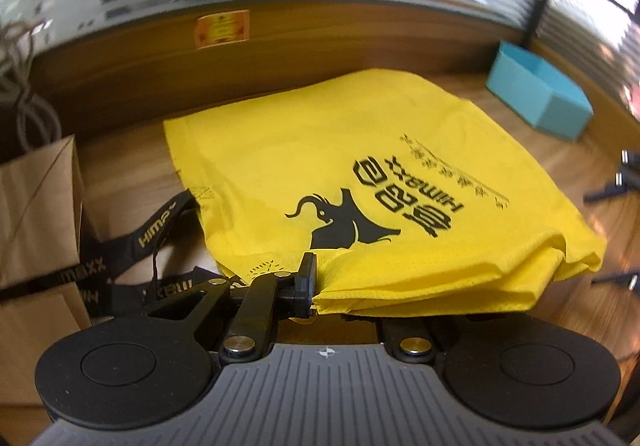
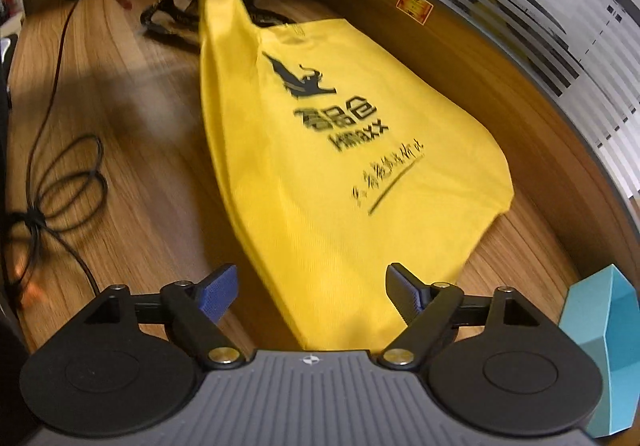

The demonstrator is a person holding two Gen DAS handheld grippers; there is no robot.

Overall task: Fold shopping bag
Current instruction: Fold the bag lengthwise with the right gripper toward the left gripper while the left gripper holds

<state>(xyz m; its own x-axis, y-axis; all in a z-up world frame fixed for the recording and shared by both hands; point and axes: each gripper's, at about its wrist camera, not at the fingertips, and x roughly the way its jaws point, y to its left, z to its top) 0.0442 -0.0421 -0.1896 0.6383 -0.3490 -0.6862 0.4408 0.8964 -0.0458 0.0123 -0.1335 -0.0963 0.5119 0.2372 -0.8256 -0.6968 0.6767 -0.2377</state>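
Yellow shopping bag [image 2: 320, 166] on desk [image 2: 132, 150], beside blue box [image 2: 604, 342]. Left gripper [image 1: 306, 286] jaws clamped on bag's top edge, lifting for fold. Right gripper [image 2: 312, 294] jaws apart at bag's bottom, nothing pinched.

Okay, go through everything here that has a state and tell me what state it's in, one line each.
yellow shopping bag: partly flat on the desk, one corner lifted, not yet folded
black handles: loose on the desk beside the bag
left gripper: shut on the bag's corner
right gripper: open, holding nothing, bag edge between its fingers
blue box: open-topped, inside not visible
black cable: coiled, tied
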